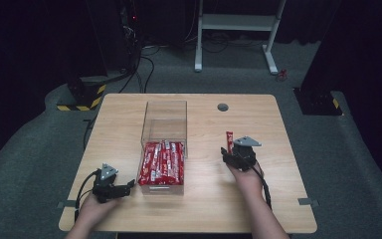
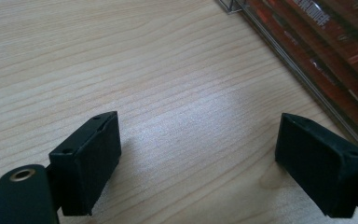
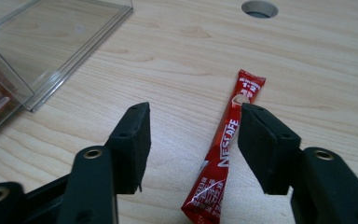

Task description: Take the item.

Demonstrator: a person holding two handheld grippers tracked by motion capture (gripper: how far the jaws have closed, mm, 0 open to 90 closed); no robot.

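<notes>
Red sachet [image 3: 224, 148] flat on table [image 3: 307, 60], right of clear box [image 1: 163, 144], well apart. Long axis runs away from person toward grommet hole [image 3: 259, 8] (slightly tilted). Right gripper [image 3: 193, 140] jaws wide apart, straddling sachet, gripping nothing. Left gripper [image 2: 198, 161] jaws gaping, empty, just left of box.

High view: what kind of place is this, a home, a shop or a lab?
Probably a lab or a recording room. A lone wooden table stands on grey carpet before dark curtains, cables run across the floor, and hazard-striped bases sit beside the table.
</notes>
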